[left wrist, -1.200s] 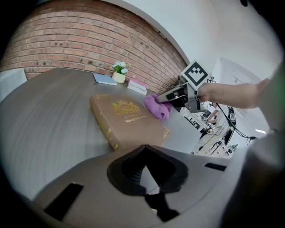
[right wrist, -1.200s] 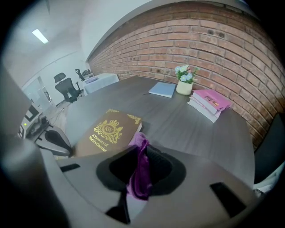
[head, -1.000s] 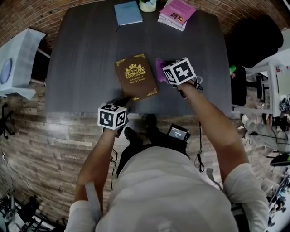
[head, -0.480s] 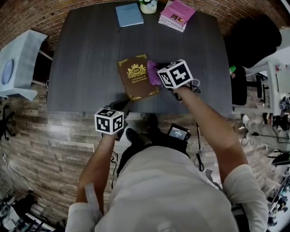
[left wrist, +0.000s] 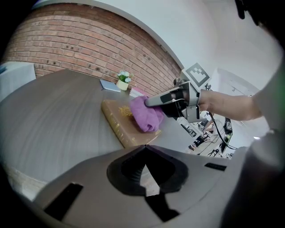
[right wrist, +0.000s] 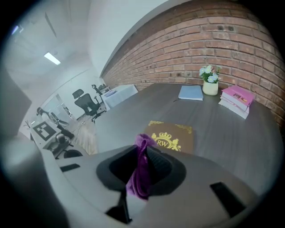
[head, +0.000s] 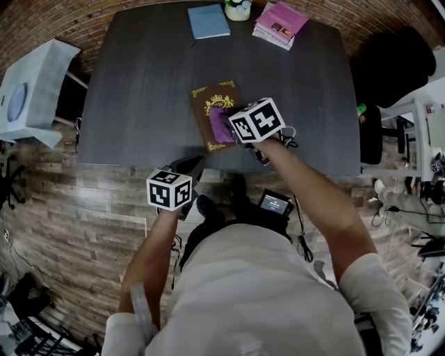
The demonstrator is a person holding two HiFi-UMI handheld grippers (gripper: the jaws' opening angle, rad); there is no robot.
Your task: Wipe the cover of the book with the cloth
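A brown book with a gold crest (head: 207,103) lies flat near the front edge of the dark table (head: 132,83). My right gripper (head: 233,128) is shut on a purple cloth (head: 221,124) and holds it down on the lower right part of the cover. In the right gripper view the cloth (right wrist: 140,171) hangs between the jaws of that gripper (right wrist: 143,147), with the book (right wrist: 171,138) just ahead. The left gripper (head: 186,169) hovers shut and empty at the table's front edge, left of the book. The left gripper view shows its closed jaws (left wrist: 145,145), the book (left wrist: 120,127) and the cloth (left wrist: 146,114).
At the table's far edge lie a light blue book (head: 208,21), a small flower pot (head: 238,8) and a stack of pink books (head: 281,21). A black chair (head: 389,62) stands to the right, a white cabinet (head: 31,97) to the left.
The right gripper has carried the cloth leftward, from beside the book's right edge onto its cover. The left gripper stays by the table's front edge.
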